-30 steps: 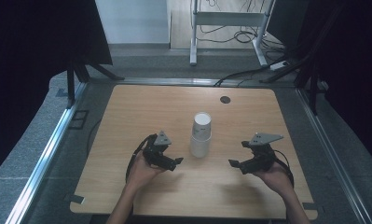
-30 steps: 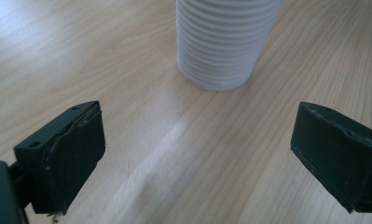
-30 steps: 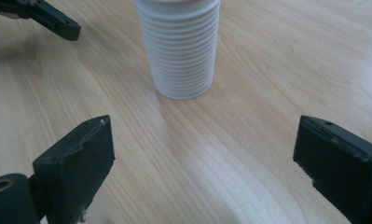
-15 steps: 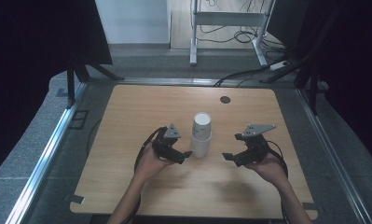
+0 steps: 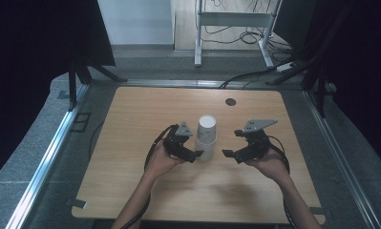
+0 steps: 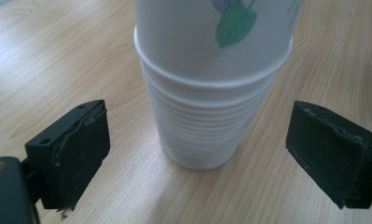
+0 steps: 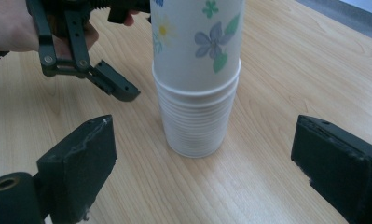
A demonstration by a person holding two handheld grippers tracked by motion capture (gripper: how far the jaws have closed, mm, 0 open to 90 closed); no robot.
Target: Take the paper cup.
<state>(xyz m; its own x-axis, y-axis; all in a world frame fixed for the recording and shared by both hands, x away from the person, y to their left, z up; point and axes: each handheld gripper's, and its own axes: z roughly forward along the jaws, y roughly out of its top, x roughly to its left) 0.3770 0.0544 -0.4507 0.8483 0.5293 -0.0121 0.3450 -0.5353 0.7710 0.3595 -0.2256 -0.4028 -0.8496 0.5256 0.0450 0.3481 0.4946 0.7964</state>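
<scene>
We're looking along the left gripper [image 6: 197, 154] and its jaws stand wide apart, one pad [image 6: 74, 154] on each side of the stack of paper cups [image 6: 207, 107], touching nothing; bare wood shows between each pad and the cups. From the high view the left gripper [image 5: 192, 153] sits just beside the stack [image 5: 206, 137], at its left, its tips close to the base, though we cannot tell from up there whether a tip grazes it.

Over on the right gripper [image 7: 207, 172] the jaws are also spread wide and hold nothing, the stack [image 7: 196, 74] standing farther off between them. In the high view this gripper [image 5: 232, 155] is near the stack's right side but apart from it, the person's right hand [image 5: 270, 164] wrapped around its body.

The stack stands upright near the middle of the wooden table [image 5: 131, 143]. Its top is cut off in both gripper views, so we see the open mouth in the high view alone. The lower cups show as many thin rims packed close; we cannot count them.

The top cup carries a flower print: blue petals, a yellow-centred white bloom, a small green blossom, green leaves. We read no lettering or brand anywhere on it. The right gripper view also catches the left gripper [image 7: 111, 84] and left hand [image 7: 16, 28] at its upper left
</scene>
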